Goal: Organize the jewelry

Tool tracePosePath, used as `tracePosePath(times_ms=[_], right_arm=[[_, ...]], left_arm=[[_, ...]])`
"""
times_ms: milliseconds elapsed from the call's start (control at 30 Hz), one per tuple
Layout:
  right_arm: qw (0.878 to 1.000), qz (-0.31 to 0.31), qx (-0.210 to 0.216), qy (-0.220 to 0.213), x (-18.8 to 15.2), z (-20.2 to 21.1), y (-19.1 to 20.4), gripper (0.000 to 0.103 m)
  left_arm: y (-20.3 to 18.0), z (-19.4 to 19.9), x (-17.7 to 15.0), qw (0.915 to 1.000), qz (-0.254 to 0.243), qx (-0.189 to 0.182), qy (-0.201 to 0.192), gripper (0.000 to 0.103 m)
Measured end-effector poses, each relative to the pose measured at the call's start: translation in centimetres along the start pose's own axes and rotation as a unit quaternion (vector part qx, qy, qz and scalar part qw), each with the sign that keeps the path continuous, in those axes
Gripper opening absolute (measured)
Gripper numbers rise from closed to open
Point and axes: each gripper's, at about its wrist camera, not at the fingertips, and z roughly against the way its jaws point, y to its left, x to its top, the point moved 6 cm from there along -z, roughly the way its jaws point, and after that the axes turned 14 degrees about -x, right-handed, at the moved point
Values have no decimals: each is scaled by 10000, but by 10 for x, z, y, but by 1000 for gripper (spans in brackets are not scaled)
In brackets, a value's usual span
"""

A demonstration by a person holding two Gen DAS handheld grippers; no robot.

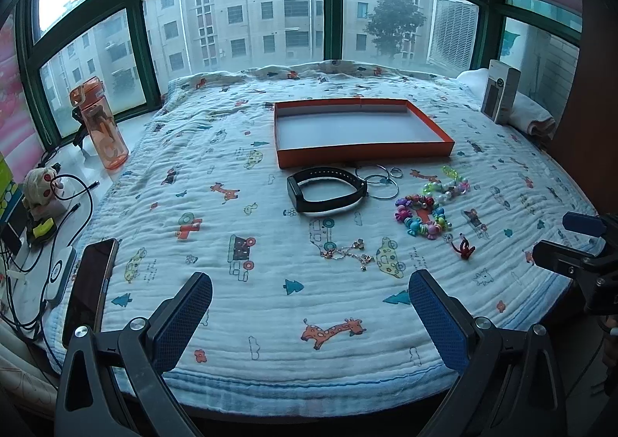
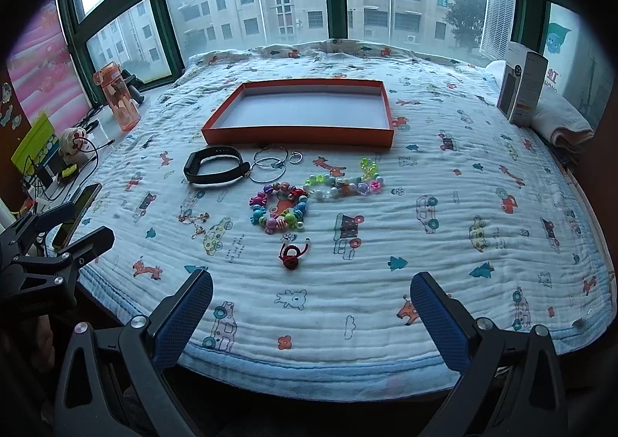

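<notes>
Here, both tongs hang spread wide with nothing between their blue-padded fingers: the left tongs (image 1: 309,315) over the near edge of the bed, and the right tongs (image 2: 311,317) likewise, just to their right.

The white quilted bedspread printed with cartoon cars and giraffes (image 1: 247,174) carries all the jewelry. A shallow orange cardboard tray with a pale inside (image 2: 231,119) lies at 12 o'clock from the right tongs, its long axis running left to right, and nothing is in it.

Just in front of the tray's near wall lies a black wristband (image 2: 215,165), its long axis also left to right, the thick end pointing to 9 o'clock. Touching its right end is a cluster of thin silver hoop rings (image 2: 270,164). At 3 o'clock from these sits a clear and pearly bead bracelet (image 2: 343,184), stretched left to right. Just nearer, a multicoloured plastic bead bracelet (image 2: 280,213) lies as a loop. At 9 o'clock from it a thin gold chain (image 2: 195,222) lies loose. Nearest, a small red and black ring ornament (image 2: 291,253) lies apart.

An orange translucent water bottle (image 1: 101,124) stands upright at 10 o'clock, off the bedspread.
</notes>
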Motion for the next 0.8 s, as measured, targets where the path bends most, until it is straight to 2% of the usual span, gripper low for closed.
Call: tracePosePath(times_ms=[467, 800], right_arm=[[10000, 14, 38, 8, 0, -3, -1, 103], [9999, 36, 123, 43, 1, -8, 2, 103]], left_arm=[[6, -5, 0, 10000, -15, 14, 4, 103], [6, -17, -1, 9998, -34, -36, 179, 103]])
